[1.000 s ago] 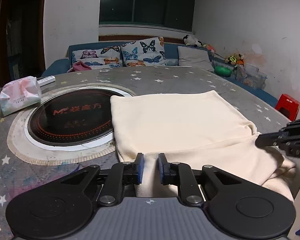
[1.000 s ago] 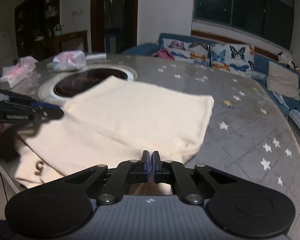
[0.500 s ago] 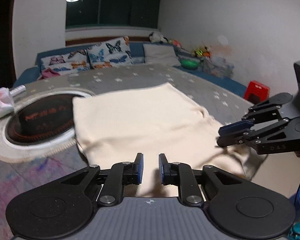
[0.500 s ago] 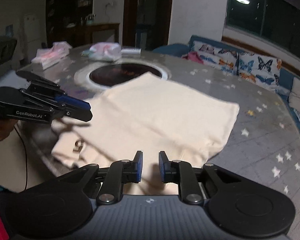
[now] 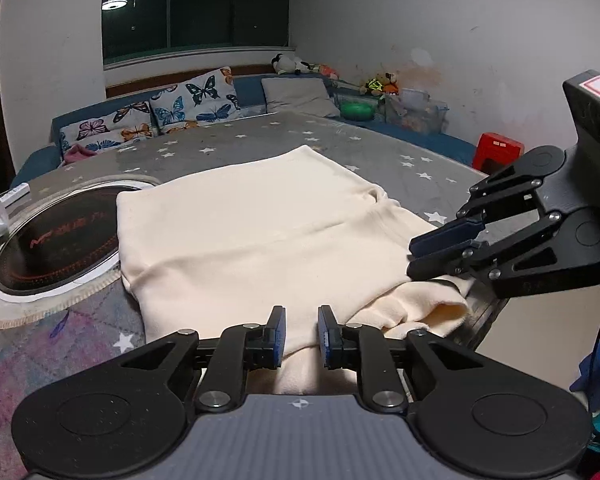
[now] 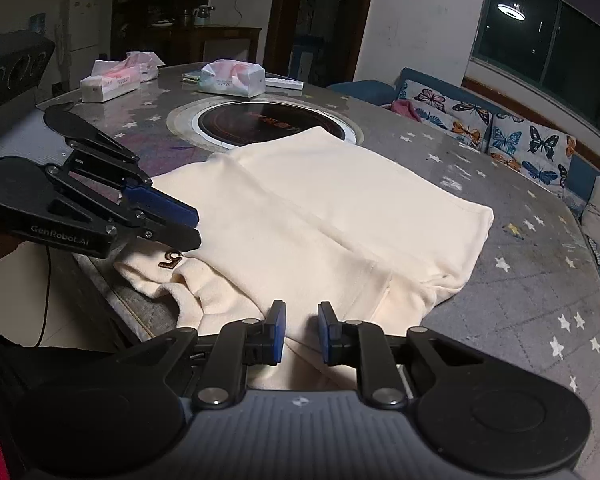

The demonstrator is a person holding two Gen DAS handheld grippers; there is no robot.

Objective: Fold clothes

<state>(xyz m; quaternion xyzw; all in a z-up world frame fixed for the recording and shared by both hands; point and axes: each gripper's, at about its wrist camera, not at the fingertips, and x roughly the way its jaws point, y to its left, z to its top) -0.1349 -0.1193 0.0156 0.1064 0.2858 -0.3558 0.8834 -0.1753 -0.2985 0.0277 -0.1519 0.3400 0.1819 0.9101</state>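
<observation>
On the star-print table (image 6: 520, 304) lies a cream garment (image 5: 260, 232), folded into a rough rectangle, its far left corner overlapping the round black cooktop (image 5: 56, 248) set into the tabletop. A bunched part of the cloth with a small brown mark sags over the near table edge. Half a second ago both grippers sat a little farther back; now each is lower and closer to the cloth's near edge. The left gripper (image 5: 302, 336) has its jaws apart with cream fabric showing in the gap, and nothing pinched. The right gripper (image 6: 302, 332) also has its jaws apart over the near hem; a second ago they were pressed together. In the left view the right gripper's tips lie just above the bunched corner; whether they touch it I cannot tell. Two tissue packs (image 6: 232, 78) stand on the far side of the table, with paper poking out of their tops.
</observation>
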